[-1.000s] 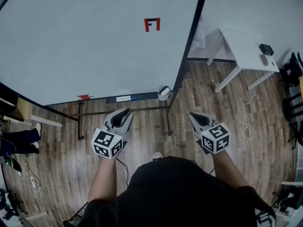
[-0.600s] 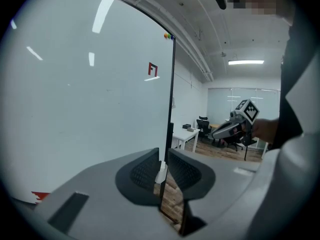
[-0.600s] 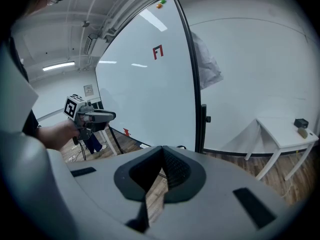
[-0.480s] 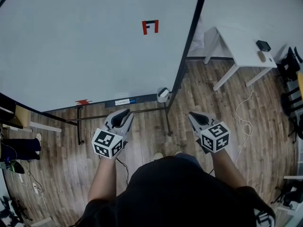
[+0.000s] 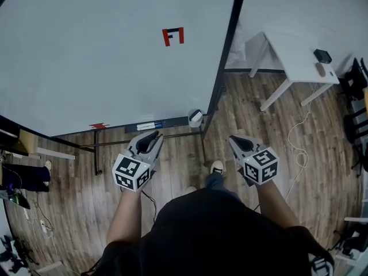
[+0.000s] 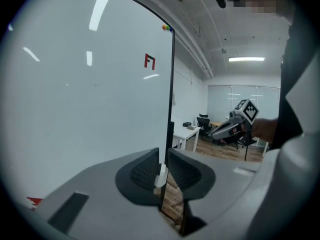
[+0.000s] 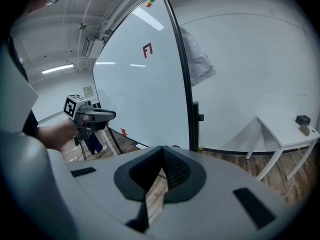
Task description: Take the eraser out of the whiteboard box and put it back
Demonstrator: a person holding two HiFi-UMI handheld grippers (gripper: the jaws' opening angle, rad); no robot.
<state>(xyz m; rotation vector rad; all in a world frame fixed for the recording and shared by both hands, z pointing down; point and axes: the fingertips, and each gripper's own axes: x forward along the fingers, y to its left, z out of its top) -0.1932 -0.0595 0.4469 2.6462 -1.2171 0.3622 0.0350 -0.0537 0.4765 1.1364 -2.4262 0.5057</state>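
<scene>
L gripper [image 5: 153,135] & R gripper [image 5: 235,139] over wood floor [image 5: 179,157]: both jaws closed, gripping nothing. Beyond, white whiteboard box [image 5: 196,118] sits at right end of tray [image 5: 150,123] under whiteboard [image 5: 115,56]; eraser inside not discernible.

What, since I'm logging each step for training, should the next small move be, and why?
Probably ease the right gripper forward toward the white box at the end of the whiteboard ledge. Both it and the left gripper hang shut and empty, well short of that ledge, and the eraser cannot be made out from here.
</scene>
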